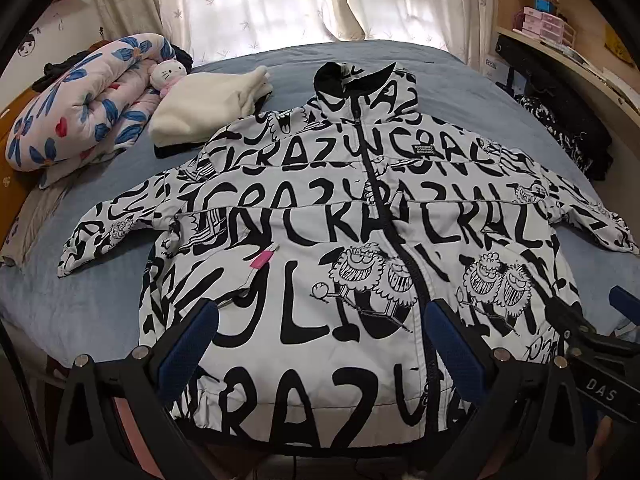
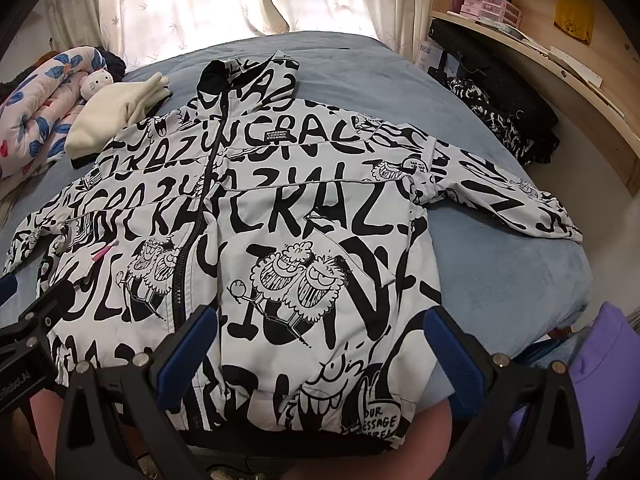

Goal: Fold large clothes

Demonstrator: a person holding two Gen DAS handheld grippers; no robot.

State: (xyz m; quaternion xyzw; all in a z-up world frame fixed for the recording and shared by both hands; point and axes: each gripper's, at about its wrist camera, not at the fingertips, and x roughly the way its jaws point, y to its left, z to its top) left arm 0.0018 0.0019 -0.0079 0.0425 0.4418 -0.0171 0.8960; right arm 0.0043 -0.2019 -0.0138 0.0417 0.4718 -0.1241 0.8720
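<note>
The bed, covered in a soft blue-grey sheet, carries the jacket, which lies front up, zipped, sleeves spread wide and hood toward the curtains, probably flattened so the folds start square. It looks puffy and quilted, smooth white shell crowded with black lettering and cartoon faces. A rolled floral quilt and a cream fleece bundle sit beside its left shoulder. Over the hem, the left gripper and right gripper both hover with jaws spread wide, holding nothing, blue pads either side of the fabric.
</note>
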